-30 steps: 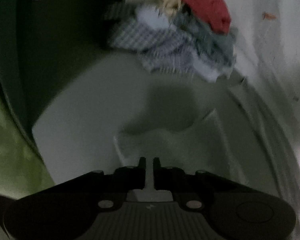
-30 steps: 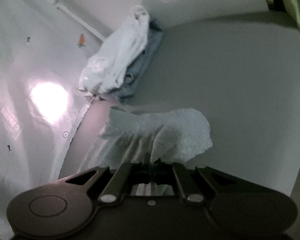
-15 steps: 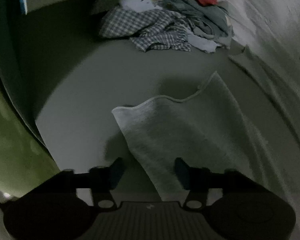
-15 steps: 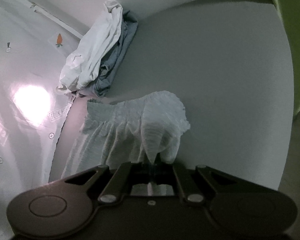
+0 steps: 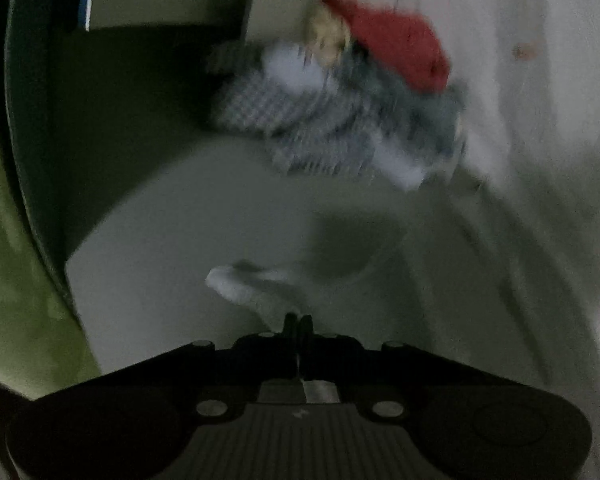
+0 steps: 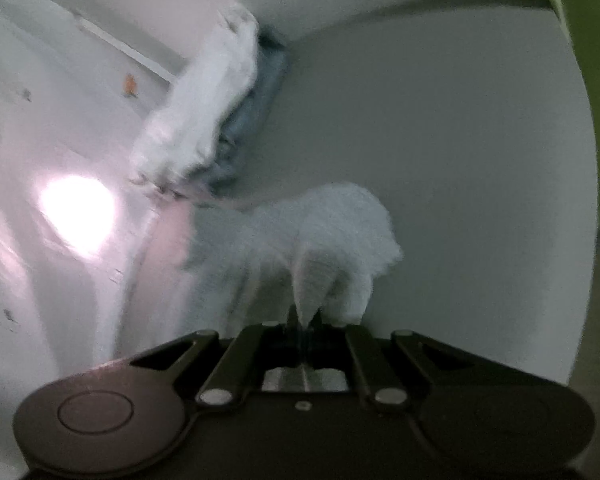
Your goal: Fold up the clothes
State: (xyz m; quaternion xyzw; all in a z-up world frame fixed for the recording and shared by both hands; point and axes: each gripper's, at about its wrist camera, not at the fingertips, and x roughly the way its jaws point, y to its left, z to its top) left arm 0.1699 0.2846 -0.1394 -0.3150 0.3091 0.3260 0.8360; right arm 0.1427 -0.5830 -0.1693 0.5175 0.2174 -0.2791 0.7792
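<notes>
A pale grey-white textured cloth [image 5: 260, 288] lies on the grey table. My left gripper [image 5: 298, 322] is shut on its near edge, with one corner sticking out to the left. In the right wrist view the same cloth [image 6: 340, 232] bunches up in front of my right gripper [image 6: 304, 318], which is shut on a fold of it. Both views are blurred by motion.
A heap of unfolded clothes [image 5: 340, 112] with a checked shirt and a red garment [image 5: 400, 52] sits at the far side. A folded white and blue stack [image 6: 220, 116] lies near the wall. A green chair [image 5: 16, 240] borders the table edge.
My left gripper was open over the flat cloth half a second ago and has now shut on its edge. The right gripper has kept its hold, and the cloth has bunched closer.
</notes>
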